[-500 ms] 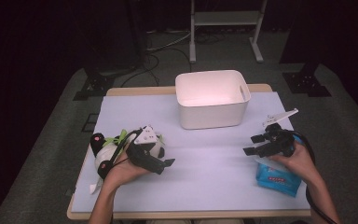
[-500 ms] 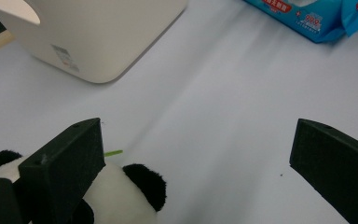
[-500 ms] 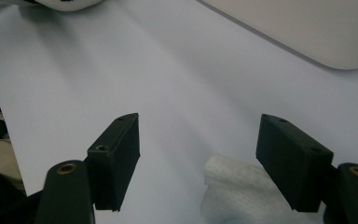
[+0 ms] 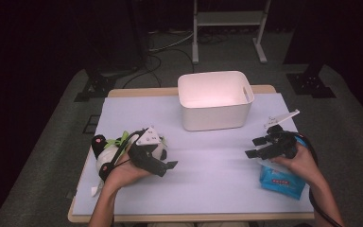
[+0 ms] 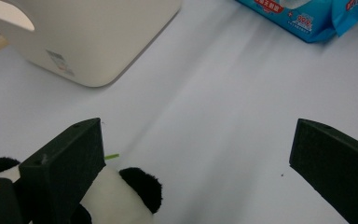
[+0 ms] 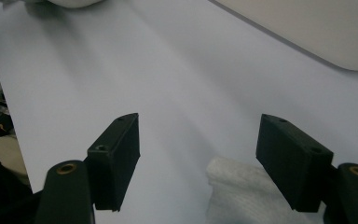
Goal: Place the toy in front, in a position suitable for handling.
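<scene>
A black-and-white panda plush (image 4: 105,155) with a green ribbon lies at the left of the table, under the person's left hand. My left gripper (image 4: 166,168) stands open just right of it; in the left gripper view the panda (image 5: 121,198) sits beneath the left jaw of that gripper (image 5: 196,144), with nothing between the jaws. My right gripper (image 4: 256,147) is open above the table at the right, over the top end of a blue wipes pack (image 4: 281,182). A white crinkled sheet (image 6: 242,186) lies low between the jaws of the right gripper (image 6: 200,135), untouched.
A white plastic bin (image 4: 215,99) stands at the back middle of the pale mat (image 4: 208,165); its wall (image 5: 88,37) is near in both gripper views. The blue pack (image 5: 307,18) lies across from the left gripper. Dark floor, cables and stand legs surround the table.
</scene>
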